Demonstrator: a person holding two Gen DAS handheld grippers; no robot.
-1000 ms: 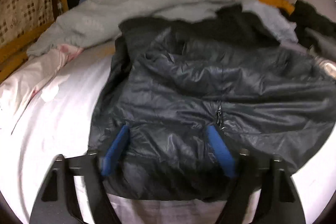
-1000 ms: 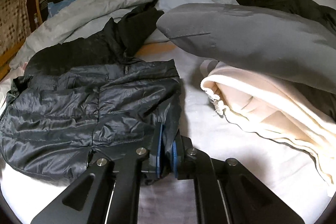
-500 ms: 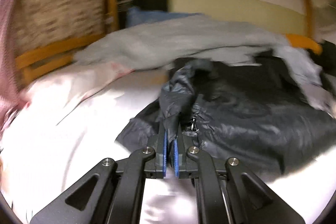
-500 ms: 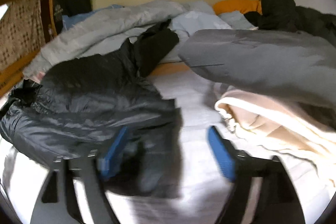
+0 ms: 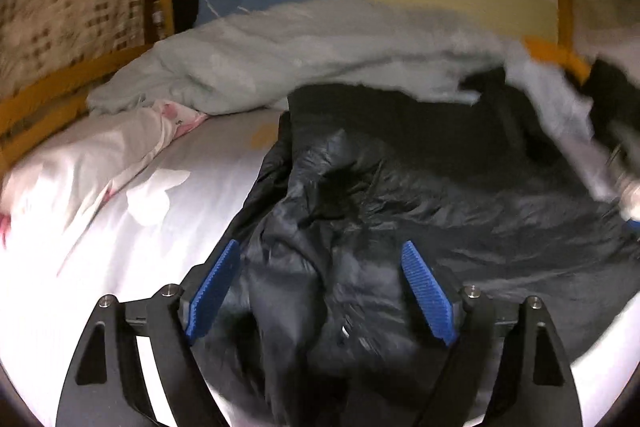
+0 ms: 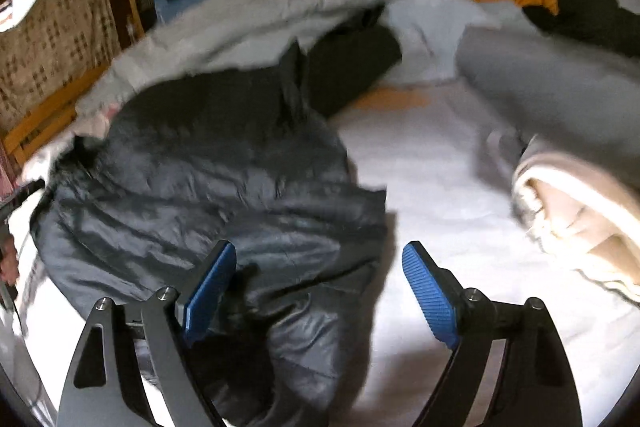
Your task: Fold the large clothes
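A dark grey puffer jacket (image 5: 440, 187) lies crumpled on the white bed sheet (image 5: 140, 247). My left gripper (image 5: 320, 247) hovers over its near left edge. Its jaws are opening, with loose jacket fabric below and between the blue pads (image 5: 216, 283), which do not press on it. In the right wrist view the jacket (image 6: 200, 167) is bunched into a rounded heap at the left. My right gripper (image 6: 320, 247) stands open over the jacket's near right corner. Its left pad (image 6: 208, 287) is above the fabric and its right pad (image 6: 428, 291) is above bare sheet (image 6: 420, 167).
A pale blue-grey quilt (image 5: 300, 55) is piled behind the jacket. A pink-and-white cloth (image 5: 100, 147) lies at the left by the wooden bed frame (image 5: 48, 95). On the right lie a grey garment (image 6: 540, 87), a cream one (image 6: 580, 211) and a black one (image 6: 580, 15).
The left gripper closed on the jacket's left edge, lifted it, and has now opened and let it drop. The right gripper let go of the hem and shifted; the jacket went from flat to bunched.
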